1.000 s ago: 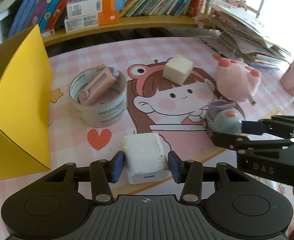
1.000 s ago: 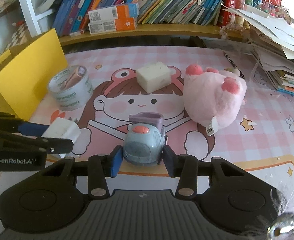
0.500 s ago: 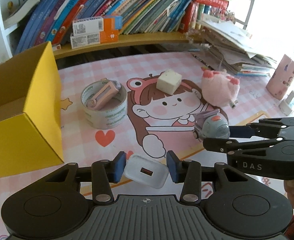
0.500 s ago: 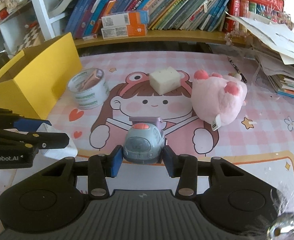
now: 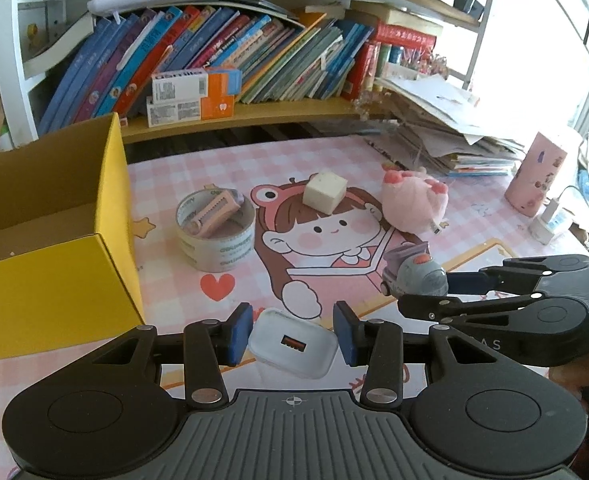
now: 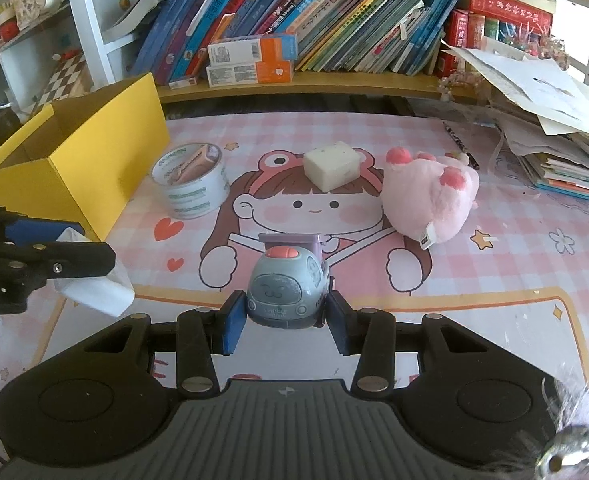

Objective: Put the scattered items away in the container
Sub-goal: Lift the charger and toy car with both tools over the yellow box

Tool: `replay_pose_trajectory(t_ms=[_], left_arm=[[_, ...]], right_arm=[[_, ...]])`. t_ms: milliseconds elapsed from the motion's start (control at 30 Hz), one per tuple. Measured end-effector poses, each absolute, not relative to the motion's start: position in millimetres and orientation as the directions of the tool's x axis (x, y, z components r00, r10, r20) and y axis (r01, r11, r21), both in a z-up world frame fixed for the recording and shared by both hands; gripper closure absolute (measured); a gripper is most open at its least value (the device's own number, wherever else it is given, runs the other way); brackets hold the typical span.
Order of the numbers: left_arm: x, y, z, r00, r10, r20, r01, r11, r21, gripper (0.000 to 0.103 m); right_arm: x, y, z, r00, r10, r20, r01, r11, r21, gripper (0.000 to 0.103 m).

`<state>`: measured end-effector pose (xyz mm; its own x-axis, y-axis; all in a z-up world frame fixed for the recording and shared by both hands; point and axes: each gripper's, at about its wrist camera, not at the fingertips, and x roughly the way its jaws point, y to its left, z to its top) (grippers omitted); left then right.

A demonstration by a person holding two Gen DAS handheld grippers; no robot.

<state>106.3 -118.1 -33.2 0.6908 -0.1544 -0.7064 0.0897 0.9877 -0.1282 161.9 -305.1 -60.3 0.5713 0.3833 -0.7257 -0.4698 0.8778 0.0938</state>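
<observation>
The white charger block (image 5: 293,343) sits between the blue pads of the left gripper (image 5: 292,335), tilted, with its orange USB port facing the camera. The pads press on its two sides, so the gripper is pinching it, and it hangs above the pink checked mat (image 5: 334,168) and does not lie on it. In the right wrist view the same block (image 6: 94,286) shows as a white shape under the black fingers at the left edge.

The grey-blue toy car (image 6: 287,287) is caught between the pads of the right gripper (image 6: 286,312), its face turned to the camera and a red button on its roof. Both pads touch its sides. Whether its wheels touch the mat cannot be told. In the left wrist view the car (image 5: 412,274) is at the tip of the right gripper's fingers.

The yellow cardboard box (image 5: 54,280) stands open at the left, just beside the left gripper. Near its right wall lies a roll of clear tape (image 5: 216,232), flat, with a pink utility knife (image 5: 212,214) resting inside its ring. Farther back on the mat there is a pale foam cube (image 5: 325,193), and to the right of it a pink plush toy (image 5: 414,200). A shelf of books (image 6: 294,8) runs behind the table, and a pile of papers (image 6: 554,112) is at the right.
</observation>
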Motion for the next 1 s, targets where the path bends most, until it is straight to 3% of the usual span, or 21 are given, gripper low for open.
replay_pose_trajectory(t_ms=[1000], left_arm=[[39,-17,16,0.799,-0.205,-0.565,0.146,0.978,-0.148,0.061]], right_arm=[[103,-223,-20,0.632,0.347,-0.693,-0.469,0.883,0.014,0.063]])
